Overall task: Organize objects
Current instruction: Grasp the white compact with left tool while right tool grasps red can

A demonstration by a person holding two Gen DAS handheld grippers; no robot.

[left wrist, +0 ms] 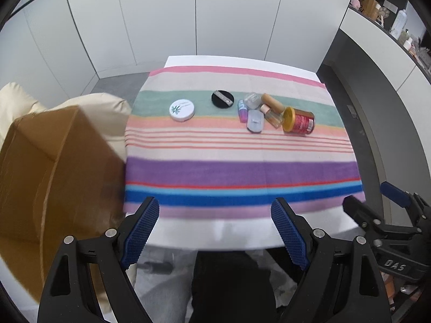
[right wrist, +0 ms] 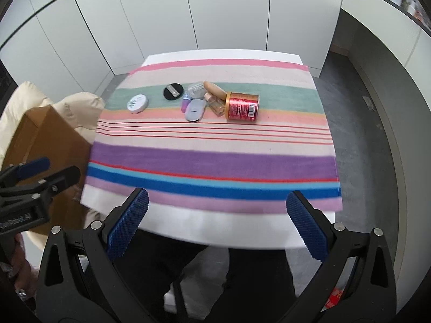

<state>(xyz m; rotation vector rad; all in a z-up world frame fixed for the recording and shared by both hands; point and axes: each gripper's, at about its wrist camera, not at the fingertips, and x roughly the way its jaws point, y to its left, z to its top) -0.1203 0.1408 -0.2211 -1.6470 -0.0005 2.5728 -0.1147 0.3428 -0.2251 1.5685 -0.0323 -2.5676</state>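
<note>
- Nearest in — the left gripper (left wrist: 214,215) hangs over the near edge of the table (left wrist: 215,238) with its blue pads spread wide and nothing between them.
- Alongside it on the right, the right gripper (right wrist: 216,210) is just as wide and just as empty, hovering above the white near rim and the lilac stripe of the striped cloth (right wrist: 212,158).
- Off the table's left edge sits a brown cardboard box (left wrist: 54,167) against a cream cushion (left wrist: 91,105) — my guess is that's where things get sorted, though nothing shows that for certain.
- Now the key relation: every object lies straight ahead and well beyond both grippers, strung left to right along the green and peach stripes.
- Left end, a white round tin (left wrist: 182,110) with a green leaf print; its lettering is too small to read. The left gripper looks the nearer one for it.
- Next, a black round compact (left wrist: 222,98), lying a little farther back.
- Then the cluster — a purple bottle (left wrist: 242,112), a pale oval case (left wrist: 255,121), a clear jar (left wrist: 252,100), a small glass bottle (left wrist: 272,117) with a wooden cap (left wrist: 272,101) close by.
- Right end, a red can (right wrist: 242,106) tipped on its side, gold lid pointing left, long axis running left-right; a barcode shows, but the white print is illegible. The right gripper looks better placed here.
- On the grippers' own bodies, "DAS" reads clearly.
</note>
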